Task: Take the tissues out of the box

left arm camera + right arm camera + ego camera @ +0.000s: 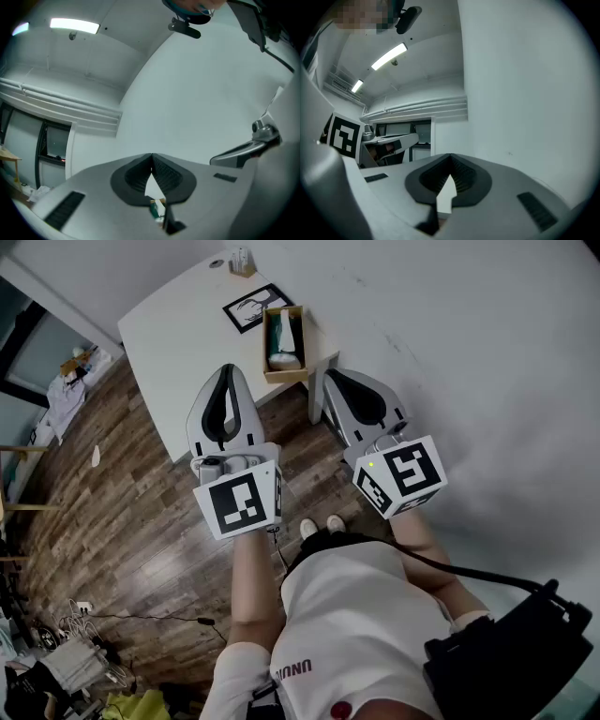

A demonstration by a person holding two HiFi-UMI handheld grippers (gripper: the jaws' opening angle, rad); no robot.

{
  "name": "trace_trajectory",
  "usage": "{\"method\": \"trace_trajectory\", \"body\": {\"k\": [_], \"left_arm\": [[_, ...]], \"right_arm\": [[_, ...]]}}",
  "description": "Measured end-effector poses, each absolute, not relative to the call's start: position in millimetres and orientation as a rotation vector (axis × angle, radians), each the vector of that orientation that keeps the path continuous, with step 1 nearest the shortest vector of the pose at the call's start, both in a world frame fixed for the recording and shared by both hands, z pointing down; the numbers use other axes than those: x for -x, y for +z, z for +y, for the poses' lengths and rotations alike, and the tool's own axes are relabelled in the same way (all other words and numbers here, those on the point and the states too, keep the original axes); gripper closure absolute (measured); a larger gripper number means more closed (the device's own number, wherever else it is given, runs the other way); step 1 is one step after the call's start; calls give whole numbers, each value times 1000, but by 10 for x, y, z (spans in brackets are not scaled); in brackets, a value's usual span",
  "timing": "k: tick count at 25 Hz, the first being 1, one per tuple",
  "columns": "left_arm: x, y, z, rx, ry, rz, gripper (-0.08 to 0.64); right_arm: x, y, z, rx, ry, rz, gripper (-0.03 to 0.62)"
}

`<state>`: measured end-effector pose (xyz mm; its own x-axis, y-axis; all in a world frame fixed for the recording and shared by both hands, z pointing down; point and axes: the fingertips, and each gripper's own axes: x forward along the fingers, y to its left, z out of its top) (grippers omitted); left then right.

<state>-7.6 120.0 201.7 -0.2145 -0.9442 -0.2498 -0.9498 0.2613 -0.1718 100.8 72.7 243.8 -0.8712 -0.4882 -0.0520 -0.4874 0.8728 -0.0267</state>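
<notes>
An open brown tissue box (283, 341) with white tissue showing lies near the front edge of the white table (187, 324). A person holds both grippers in the air short of the table, pointing at it. My left gripper (228, 369) is shut with nothing in it, its tips meeting over the table's front edge. My right gripper (330, 374) is shut and empty too, just right of the box and nearer than it. In the left gripper view the closed jaws (151, 157) leave a slit where a bit of the box (157, 208) shows. The right gripper view shows closed jaws (450, 158).
A black-framed picture (255, 307) and a small object (241, 261) sit farther back on the table. A white wall (469, 352) runs along the right. Wooden floor (122, 521) lies at left, with clutter and cables at its edges. A black bag (511, 652) hangs at the person's right side.
</notes>
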Motion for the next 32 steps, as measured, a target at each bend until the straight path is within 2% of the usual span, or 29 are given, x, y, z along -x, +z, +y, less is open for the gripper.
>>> {"method": "trace_trajectory", "body": {"k": [32], "left_arm": [[444, 1992, 1086, 1802, 118, 2194, 545]], "right_arm": [[-980, 2745, 454, 934, -38, 2979, 572]]}}
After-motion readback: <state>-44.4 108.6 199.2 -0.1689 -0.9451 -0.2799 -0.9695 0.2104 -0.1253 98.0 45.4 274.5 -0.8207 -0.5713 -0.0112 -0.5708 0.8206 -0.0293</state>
